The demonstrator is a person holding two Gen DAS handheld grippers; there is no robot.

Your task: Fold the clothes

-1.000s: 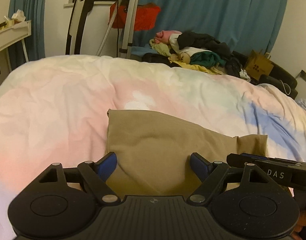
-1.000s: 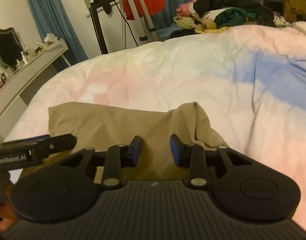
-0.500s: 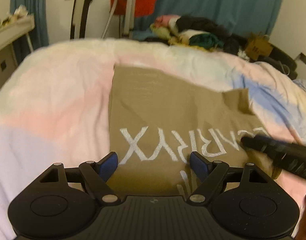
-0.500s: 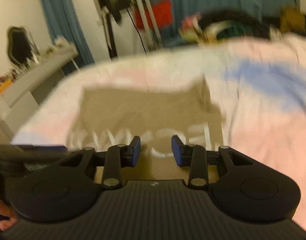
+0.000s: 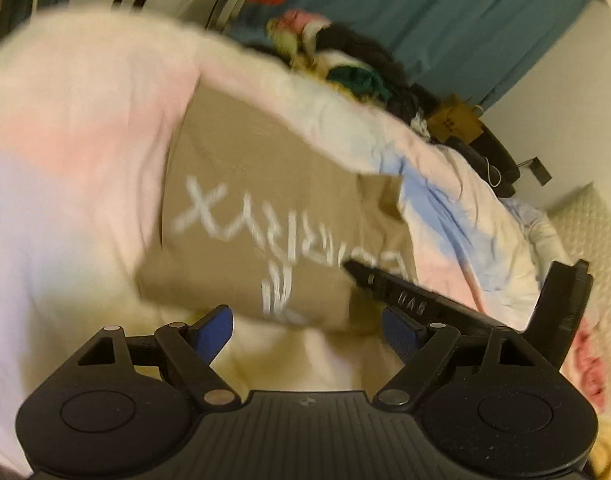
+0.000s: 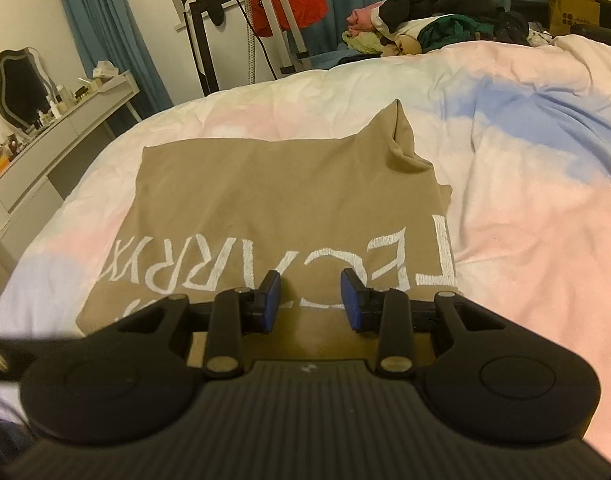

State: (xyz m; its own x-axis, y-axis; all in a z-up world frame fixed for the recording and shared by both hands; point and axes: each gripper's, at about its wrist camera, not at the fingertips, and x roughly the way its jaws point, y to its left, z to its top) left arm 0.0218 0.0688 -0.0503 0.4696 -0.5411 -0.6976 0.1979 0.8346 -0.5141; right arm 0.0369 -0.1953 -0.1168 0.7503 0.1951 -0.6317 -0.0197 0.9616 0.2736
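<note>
**Both jaws parted, tan shirt half folded**

Parted jaws on left gripper (image 5: 307, 330) and right gripper (image 6: 310, 300), nothing pinched in either. Spread flat at centre frame in both wrist views: tan T-shirt (image 6: 273, 204), white lettering (image 6: 273, 264) facing up and reading upside down. Bunched sleeve (image 6: 399, 136) poking up at upper right of the cloth, not tucked. Looks like an early stage: laid out and smoothed into a rough rectangle, with the sleeve tuck and final folds probably left to do. Underneath, pastel duvet (image 6: 525, 184) filling most of each frame. Farther out at upper right, heap of unfolded clothes (image 6: 429, 20), likely next in line. Left view badly blurred, so fine creases unreadable there.
</note>
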